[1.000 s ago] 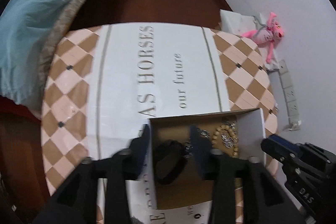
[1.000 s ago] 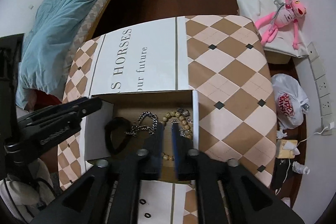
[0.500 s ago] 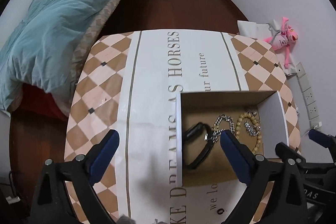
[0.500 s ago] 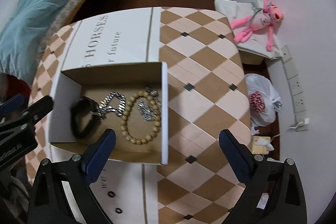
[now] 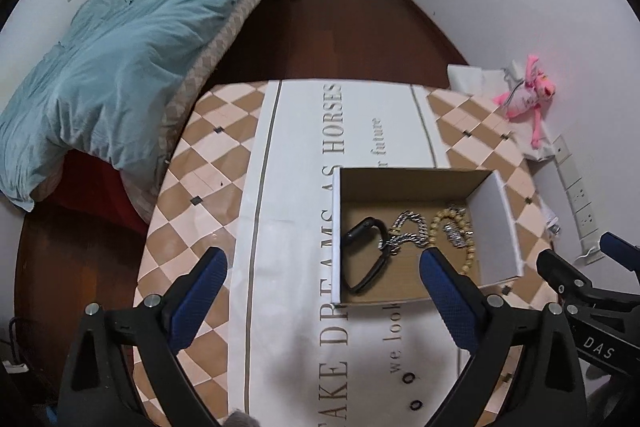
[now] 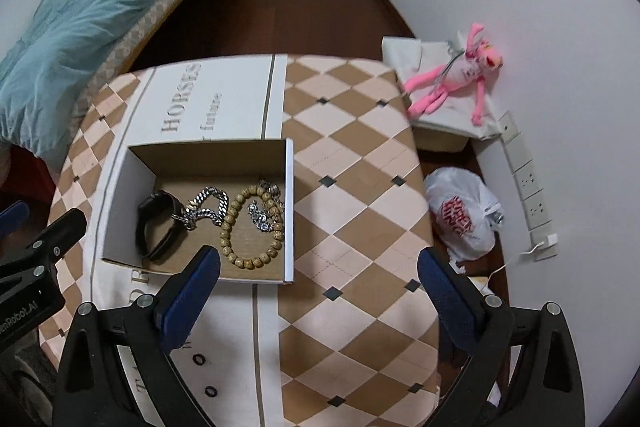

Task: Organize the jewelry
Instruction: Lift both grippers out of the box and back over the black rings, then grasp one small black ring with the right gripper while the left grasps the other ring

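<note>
An open cardboard box [image 5: 496, 203] [image 6: 120, 199] sits on the table. In it lie a black watch [image 5: 366, 257] [image 6: 156, 225], a silver chain [image 5: 406, 233] [image 6: 206, 207], a wooden bead bracelet [image 5: 468, 247] [image 6: 248, 227] and a small silver piece [image 6: 262, 215]. Two small black rings [image 5: 412, 391] [image 6: 204, 375] lie on the cloth in front of the box. My left gripper [image 5: 324, 283] is open and empty, raised above the table left of the box. My right gripper [image 6: 318, 285] is open and empty, raised right of the box.
The table has a checkered cloth [image 6: 352, 187] with a white lettered strip [image 5: 304, 167]. A bed with a blue duvet [image 5: 112, 67] stands at the left. A pink plush toy [image 6: 456, 79], a white plastic bag [image 6: 464, 215] and wall sockets [image 6: 528, 187] are at the right.
Both grippers have opened wide and pulled back and up from inside the box, leaving the jewelry in it. In the last half second they rose a little further.
</note>
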The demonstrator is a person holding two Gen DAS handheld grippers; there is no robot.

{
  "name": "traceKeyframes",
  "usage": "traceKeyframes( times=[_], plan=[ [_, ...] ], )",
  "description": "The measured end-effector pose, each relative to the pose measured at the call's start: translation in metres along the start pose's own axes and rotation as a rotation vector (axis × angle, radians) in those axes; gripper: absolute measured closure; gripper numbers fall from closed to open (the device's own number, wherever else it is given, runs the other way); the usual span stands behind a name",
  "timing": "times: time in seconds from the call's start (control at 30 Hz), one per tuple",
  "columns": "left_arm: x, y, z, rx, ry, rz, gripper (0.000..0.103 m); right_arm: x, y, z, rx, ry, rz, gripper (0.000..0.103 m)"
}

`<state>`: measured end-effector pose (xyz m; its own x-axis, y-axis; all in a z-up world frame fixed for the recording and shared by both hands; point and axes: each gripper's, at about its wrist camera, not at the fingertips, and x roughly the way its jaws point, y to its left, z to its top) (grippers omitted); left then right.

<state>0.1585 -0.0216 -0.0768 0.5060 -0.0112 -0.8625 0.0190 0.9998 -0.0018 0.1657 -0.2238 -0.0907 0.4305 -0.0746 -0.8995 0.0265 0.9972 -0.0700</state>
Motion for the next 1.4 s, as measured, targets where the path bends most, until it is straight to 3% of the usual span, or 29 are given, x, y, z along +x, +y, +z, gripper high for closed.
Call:
traceKeyframes(
  times=[0.33,0.57,0.73,0.93,0.97,1.07,1.17,1.27,1.4],
  plan=[
    [-0.058,-0.002,-0.007,0.012,-0.101,0.000,0.005,-0.069,-0.007,-0.013,0.027,-0.126,0.020,0.003],
    [-0.079,0.002,-0.014,0.001,-0.135,-0.005,0.005,-0.090,-0.011,-0.022,0.058,-0.164,0.036,0.003],
    [-0.073,0.006,-0.031,-0.016,-0.113,0.079,0.005,-0.080,-0.010,-0.039,0.072,-0.124,0.056,0.003],
    [-0.032,0.020,-0.073,-0.016,-0.029,0.139,0.005,-0.025,0.014,-0.091,0.028,-0.009,0.101,0.003],
    [-0.022,0.023,-0.083,-0.010,-0.007,0.142,0.005,-0.016,0.019,-0.100,0.020,0.010,0.113,0.005],
    [0.010,0.028,-0.113,0.017,0.087,0.142,0.005,0.015,0.038,-0.131,-0.016,0.083,0.149,0.028],
    [0.031,0.031,-0.134,0.048,0.154,0.143,0.005,0.032,0.050,-0.150,-0.036,0.109,0.181,0.037],
    [0.042,0.034,-0.147,0.079,0.182,0.157,0.005,0.038,0.062,-0.162,-0.059,0.107,0.202,0.040],
    [0.048,0.044,-0.157,0.069,0.208,0.163,0.005,0.044,0.074,-0.169,-0.086,0.105,0.213,0.055]
  ],
)
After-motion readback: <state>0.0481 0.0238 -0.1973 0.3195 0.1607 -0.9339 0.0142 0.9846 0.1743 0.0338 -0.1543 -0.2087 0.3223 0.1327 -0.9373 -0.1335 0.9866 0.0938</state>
